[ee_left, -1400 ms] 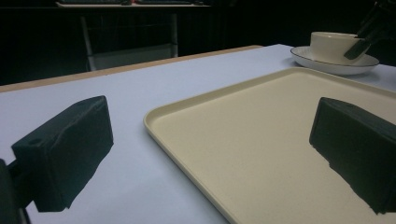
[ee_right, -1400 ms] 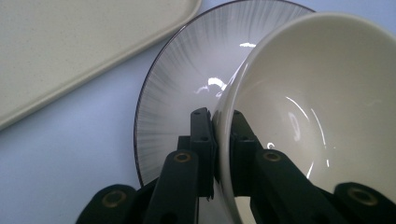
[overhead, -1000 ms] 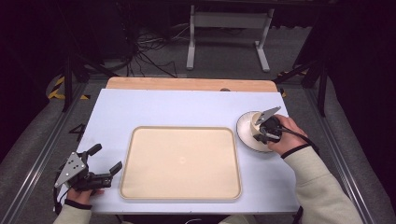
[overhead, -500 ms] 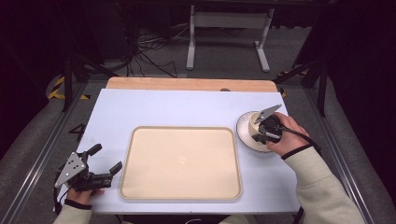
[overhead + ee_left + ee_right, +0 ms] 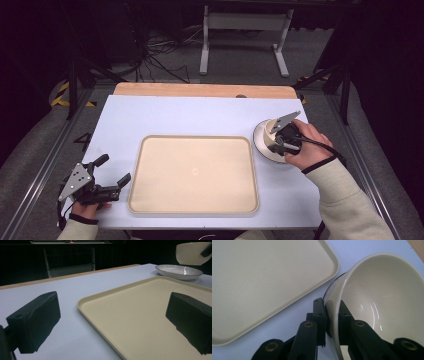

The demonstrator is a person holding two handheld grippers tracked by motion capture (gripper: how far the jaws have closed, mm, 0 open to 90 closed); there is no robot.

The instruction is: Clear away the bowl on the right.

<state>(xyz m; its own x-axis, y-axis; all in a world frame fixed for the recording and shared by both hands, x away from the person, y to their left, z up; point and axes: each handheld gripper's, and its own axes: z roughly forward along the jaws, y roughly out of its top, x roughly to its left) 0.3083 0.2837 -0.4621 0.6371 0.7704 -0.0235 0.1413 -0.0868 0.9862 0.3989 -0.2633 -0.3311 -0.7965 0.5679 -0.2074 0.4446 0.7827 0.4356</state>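
Observation:
A cream bowl (image 5: 382, 297) hangs tilted, its rim pinched between the jaws of my right gripper (image 5: 331, 315), which is shut on it. In the high view that bowl (image 5: 268, 129) is at the table's right, just above a white plate (image 5: 264, 150), with the right gripper (image 5: 275, 142) on its near side. The left gripper view shows the bowl (image 5: 190, 253) lifted clear of the dark-rimmed plate (image 5: 178, 271). A beige tray (image 5: 192, 172) lies bare in the middle. My left gripper (image 5: 114, 169) rests open at the tray's left edge with nothing between its jaws.
The pale blue table top (image 5: 175, 115) has a wooden strip (image 5: 200, 90) along its far edge. Metal rails run down both sides. A stand's legs and cables lie on the floor beyond.
The right gripper has risen a little with the bowl, lifting it off the plate. The left gripper has stayed put.

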